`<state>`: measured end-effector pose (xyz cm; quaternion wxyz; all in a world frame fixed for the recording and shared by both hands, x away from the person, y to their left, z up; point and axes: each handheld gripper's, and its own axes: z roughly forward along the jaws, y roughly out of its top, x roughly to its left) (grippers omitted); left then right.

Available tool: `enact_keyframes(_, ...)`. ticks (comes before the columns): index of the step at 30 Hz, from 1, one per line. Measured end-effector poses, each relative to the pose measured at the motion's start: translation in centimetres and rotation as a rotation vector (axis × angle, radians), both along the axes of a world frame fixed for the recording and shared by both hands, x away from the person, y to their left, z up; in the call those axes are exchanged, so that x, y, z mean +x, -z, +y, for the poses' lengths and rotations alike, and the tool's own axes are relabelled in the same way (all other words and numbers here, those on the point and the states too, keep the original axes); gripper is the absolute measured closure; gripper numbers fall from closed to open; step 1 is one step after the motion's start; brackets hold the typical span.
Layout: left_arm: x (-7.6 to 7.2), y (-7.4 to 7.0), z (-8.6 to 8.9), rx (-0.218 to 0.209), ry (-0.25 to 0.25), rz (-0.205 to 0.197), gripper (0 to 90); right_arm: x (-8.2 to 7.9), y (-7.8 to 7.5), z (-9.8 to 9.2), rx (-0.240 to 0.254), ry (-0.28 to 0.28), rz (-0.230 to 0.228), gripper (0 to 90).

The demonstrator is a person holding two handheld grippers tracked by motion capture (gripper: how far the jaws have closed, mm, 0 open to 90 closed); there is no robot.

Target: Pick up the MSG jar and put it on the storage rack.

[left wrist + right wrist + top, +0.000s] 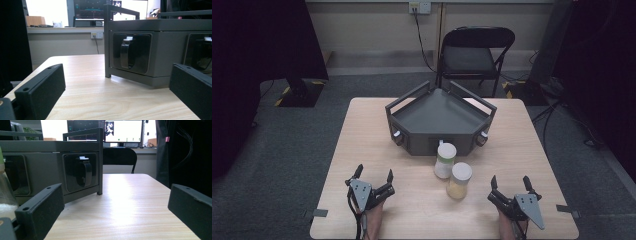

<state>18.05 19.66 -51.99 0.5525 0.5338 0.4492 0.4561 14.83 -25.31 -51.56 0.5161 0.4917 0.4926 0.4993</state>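
Wooden surface (412, 210) holds two jars (445, 160) (459, 180), touching, before the grey tray (439, 117); left tongs (373, 176) and right tongs (510, 184), wide open, empty: grabbing one likely topples its neighbour.

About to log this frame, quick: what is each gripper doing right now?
Left gripper: open, holding nothing.
Right gripper: open, holding nothing.

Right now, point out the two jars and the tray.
Green jar (444, 161), high view, on its side below the lid.
Yellow jar (458, 183), high view, on its body.
Tray (447, 138), high view, on its front wall.
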Motion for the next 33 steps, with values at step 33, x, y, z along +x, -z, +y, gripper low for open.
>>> enact_keyframes(33, 0.04, -0.03, 0.14, -0.001, 0.004, 0.002, 0.3, 0.00, 0.01, 0.09, 0.000, 0.005, 0.000, 0.0)
